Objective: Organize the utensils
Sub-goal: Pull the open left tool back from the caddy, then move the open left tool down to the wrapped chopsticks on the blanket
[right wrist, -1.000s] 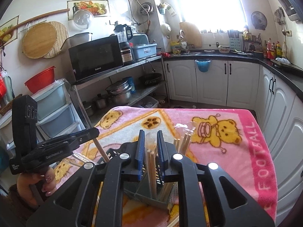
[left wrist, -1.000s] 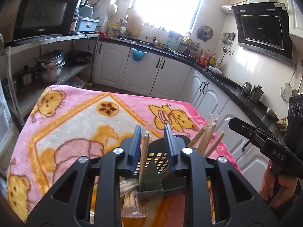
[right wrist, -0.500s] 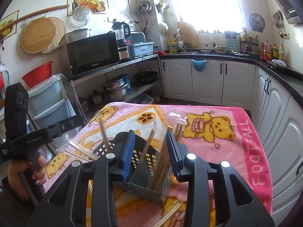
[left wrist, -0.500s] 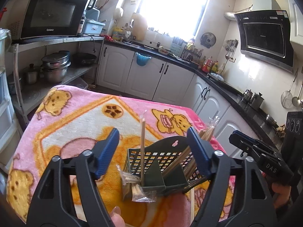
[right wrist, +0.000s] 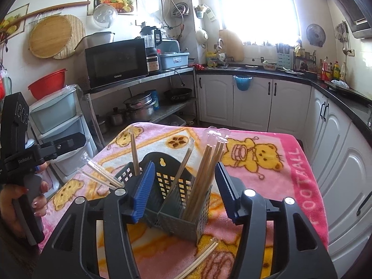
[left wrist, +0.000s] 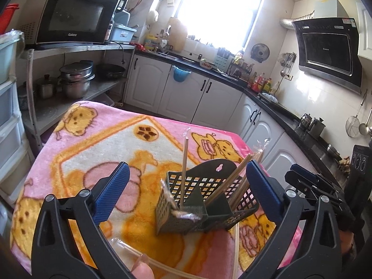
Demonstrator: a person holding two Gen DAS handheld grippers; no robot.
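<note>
Chopsticks (right wrist: pixel 204 174) stand upright in the slotted caddy (right wrist: pixel 176 211) on the pink blanket (left wrist: pixel 97 144); my left gripper (left wrist: pixel 188 190) and right gripper (right wrist: pixel 183 183) are both opening, pinching nothing.

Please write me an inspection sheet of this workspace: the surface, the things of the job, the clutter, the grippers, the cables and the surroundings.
Surface: pink bear blanket covers the table.
Job's things: dark utensil caddy upright, wrapped chopsticks standing inside; more pairs lie on the blanket.
Clutter: nothing seen.
Grippers: left gripper and right gripper both opening, empty.
Cables: one hangs under the microwave shelf.
Surroundings: white cabinets, pots, bright window.
</note>
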